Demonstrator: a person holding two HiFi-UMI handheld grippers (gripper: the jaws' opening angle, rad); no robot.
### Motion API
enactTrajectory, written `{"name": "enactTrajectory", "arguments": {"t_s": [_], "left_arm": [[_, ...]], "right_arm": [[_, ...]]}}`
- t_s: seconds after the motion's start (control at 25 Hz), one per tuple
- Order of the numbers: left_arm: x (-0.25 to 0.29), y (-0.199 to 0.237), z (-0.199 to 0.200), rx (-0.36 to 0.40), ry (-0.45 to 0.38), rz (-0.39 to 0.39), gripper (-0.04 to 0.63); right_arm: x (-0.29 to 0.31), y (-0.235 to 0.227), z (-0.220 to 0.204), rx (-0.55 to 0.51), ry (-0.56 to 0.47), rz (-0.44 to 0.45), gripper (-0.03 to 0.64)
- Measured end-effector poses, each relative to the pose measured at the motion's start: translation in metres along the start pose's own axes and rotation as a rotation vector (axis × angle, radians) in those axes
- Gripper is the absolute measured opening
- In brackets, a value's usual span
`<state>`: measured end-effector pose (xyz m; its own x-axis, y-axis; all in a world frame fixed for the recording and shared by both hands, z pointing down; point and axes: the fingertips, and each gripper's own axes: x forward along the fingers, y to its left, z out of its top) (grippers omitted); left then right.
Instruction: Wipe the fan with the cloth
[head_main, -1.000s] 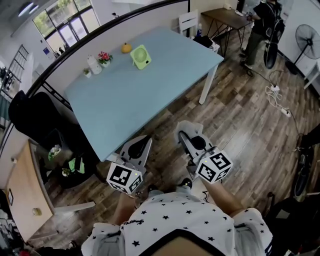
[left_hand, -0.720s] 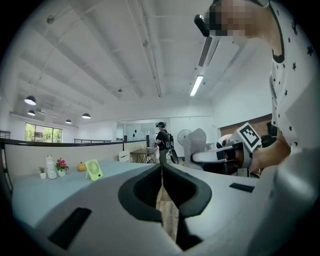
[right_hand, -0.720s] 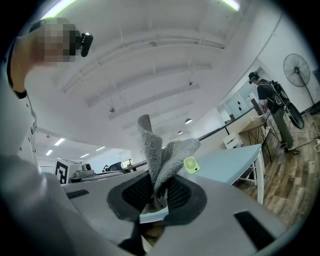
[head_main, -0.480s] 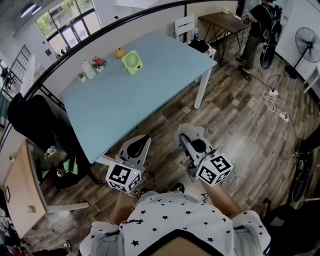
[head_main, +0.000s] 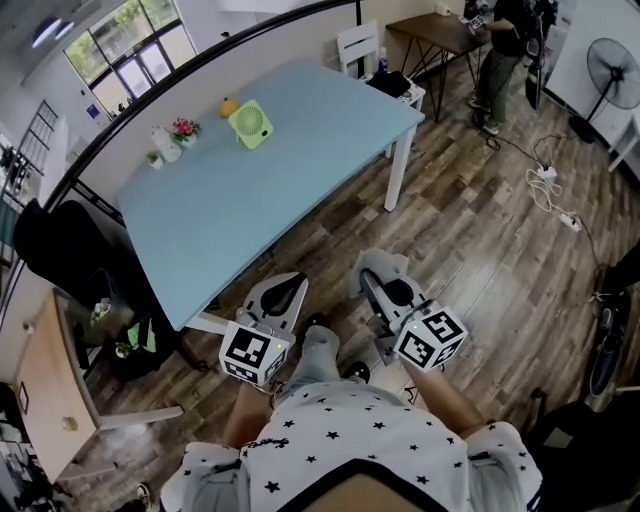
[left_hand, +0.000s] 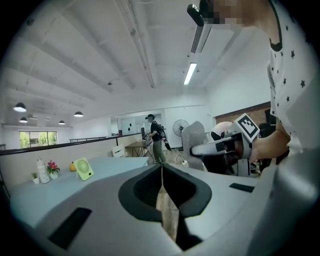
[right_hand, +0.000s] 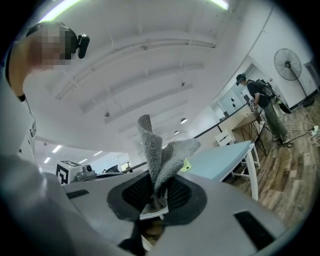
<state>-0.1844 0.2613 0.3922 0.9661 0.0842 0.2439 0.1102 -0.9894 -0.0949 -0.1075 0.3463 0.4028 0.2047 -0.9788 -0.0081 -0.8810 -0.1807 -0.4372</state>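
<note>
A small green fan (head_main: 250, 124) stands upright near the far edge of the light blue table (head_main: 260, 210); it also shows as the fan (left_hand: 83, 168) in the left gripper view. My right gripper (head_main: 381, 272) is held over the wood floor, well short of the table, shut on a grey knitted cloth (right_hand: 159, 155) that sticks up out of its jaws. A sliver of the fan (right_hand: 186, 165) peeks from behind the cloth. My left gripper (head_main: 284, 290) hovers beside the table's near corner, its jaws pressed together with nothing in them.
By the fan are an orange fruit (head_main: 228, 105), a flower pot (head_main: 183, 130) and a white bottle (head_main: 162, 142). A white chair (head_main: 357, 46), a dark desk (head_main: 437, 30) and a person (head_main: 500, 45) are beyond. A standing fan (head_main: 611, 88) and floor cables (head_main: 550, 188) lie right; a black chair (head_main: 75, 250) stands left.
In the head view the table and fan have drifted left and slightly down. Both grippers keep the same pose. A leg now shows between the two grippers.
</note>
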Motion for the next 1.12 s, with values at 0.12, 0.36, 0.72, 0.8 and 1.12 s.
{"name": "enactTrajectory", "arguments": {"t_s": [0.12, 0.36, 0.72, 0.8, 1.12], "left_arm": [[0.013, -0.001, 0.002, -0.007, -0.013, -0.036, 0.031], [0.051, 0.007, 0.015, -0.019, -0.081, -0.107, 0.031], [0.095, 0.048, 0.021, -0.042, -0.128, -0.125, 0.031], [0.105, 0.061, 0.020, -0.051, -0.125, -0.125, 0.031], [0.137, 0.127, 0.023, -0.073, -0.122, -0.096, 0.031]], "right_arm": [[0.002, -0.013, 0.002, 0.005, 0.004, -0.016, 0.049], [0.012, -0.038, 0.019, -0.023, -0.006, -0.045, 0.049], [0.059, -0.073, 0.042, -0.046, -0.008, -0.055, 0.049], [0.074, -0.080, 0.045, -0.041, 0.003, -0.055, 0.049], [0.152, -0.100, 0.065, -0.060, 0.039, -0.018, 0.049]]}}
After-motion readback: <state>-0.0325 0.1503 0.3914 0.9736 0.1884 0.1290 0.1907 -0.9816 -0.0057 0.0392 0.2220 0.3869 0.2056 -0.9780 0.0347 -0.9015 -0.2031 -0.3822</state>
